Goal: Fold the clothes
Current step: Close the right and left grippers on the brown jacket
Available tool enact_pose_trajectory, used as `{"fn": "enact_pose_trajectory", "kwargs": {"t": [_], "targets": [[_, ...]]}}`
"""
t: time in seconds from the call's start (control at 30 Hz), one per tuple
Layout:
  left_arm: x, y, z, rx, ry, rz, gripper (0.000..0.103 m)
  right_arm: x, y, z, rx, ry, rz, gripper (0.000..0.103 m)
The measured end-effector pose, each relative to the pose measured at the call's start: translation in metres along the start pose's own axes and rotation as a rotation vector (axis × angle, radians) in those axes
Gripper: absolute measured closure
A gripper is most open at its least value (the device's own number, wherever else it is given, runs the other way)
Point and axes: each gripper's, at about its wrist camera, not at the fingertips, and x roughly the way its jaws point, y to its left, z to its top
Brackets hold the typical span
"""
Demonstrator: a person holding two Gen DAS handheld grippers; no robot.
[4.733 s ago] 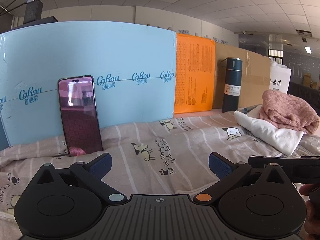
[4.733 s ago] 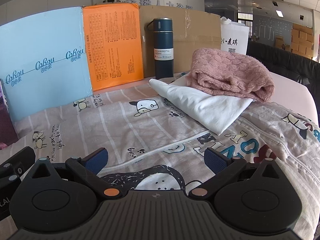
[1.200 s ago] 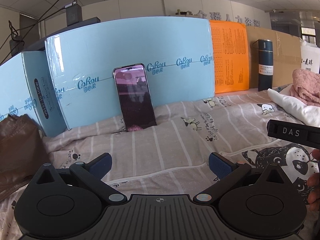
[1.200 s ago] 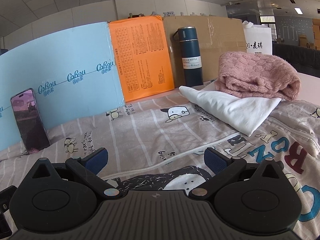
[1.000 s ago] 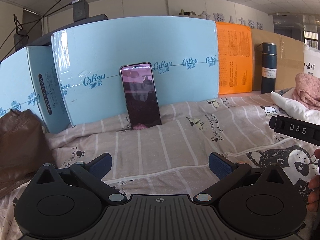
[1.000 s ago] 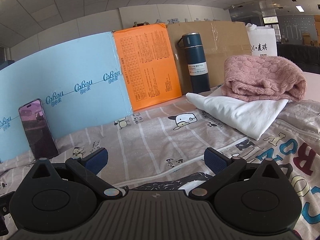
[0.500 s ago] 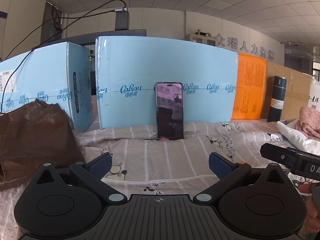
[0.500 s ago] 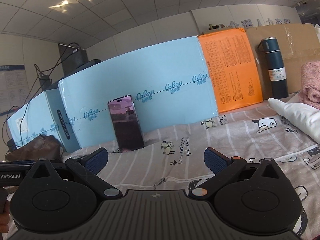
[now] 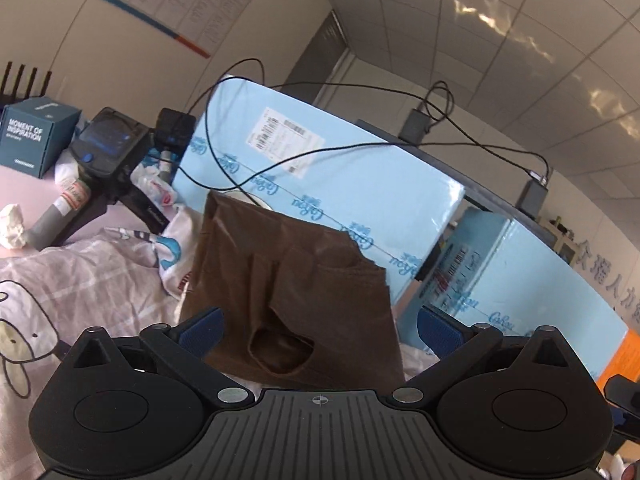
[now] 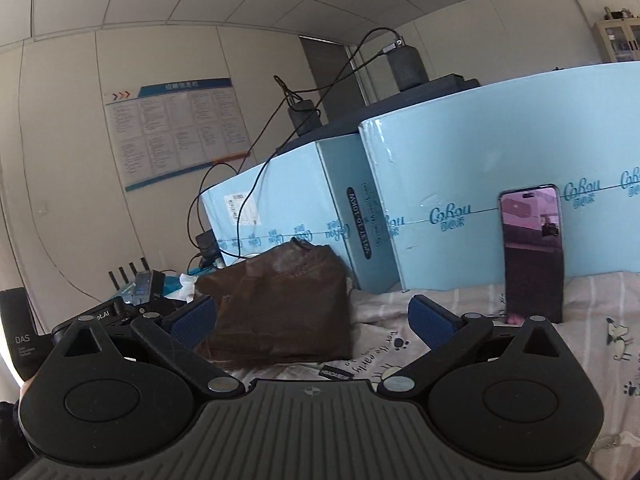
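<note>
Step in hand looked like the reach for the next item to fold. Printed bed sheet lay under both grippers. Blue cartons stood behind. Brown garment sat crumpled dead ahead of the left gripper, ahead and slightly left of the right gripper. Both were spread wide, holding nothing. Next move, I'd guess: close in and pinch the garment's near edge.

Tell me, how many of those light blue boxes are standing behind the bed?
2. One light blue box stands behind the brown garment; the other light blue box stands right of it, behind the phone. More may be hidden.
</note>
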Motion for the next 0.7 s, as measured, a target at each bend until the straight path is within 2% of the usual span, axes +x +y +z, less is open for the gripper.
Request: {"fn": "enact_pose_trajectory", "kwargs": {"t": [0.1,0.17,0.27,0.33,0.43,0.57,0.7], "targets": [[0.013,0.033,0.02,-0.106,0.017,-0.007,0.0,0.046,-0.002,0.019,0.079,0.05,0.085,0.0],[0.023,0.05,0.028,-0.171,0.022,-0.039,0.0,0.08,-0.006,0.025,0.142,0.072,0.083,0.0],[0.046,0.067,0.035,-0.253,0.025,-0.111,0.0,0.122,-0.015,0.017,0.176,0.106,0.124,0.0],[0.065,0.072,0.034,-0.293,0.053,-0.1,0.0,0.143,-0.024,0.005,0.222,0.119,0.127,0.0],[0.087,0.077,0.02,-0.3,0.092,-0.052,0.0,0.174,-0.05,-0.016,0.361,0.178,0.097,0.0],[0.101,0.083,0.005,-0.288,0.169,-0.025,0.0,0.2,-0.077,-0.024,0.435,0.2,0.126,0.0],[0.104,0.086,0.001,-0.298,0.214,-0.096,0.0,0.23,-0.084,-0.026,0.43,0.23,0.166,0.0]]}}
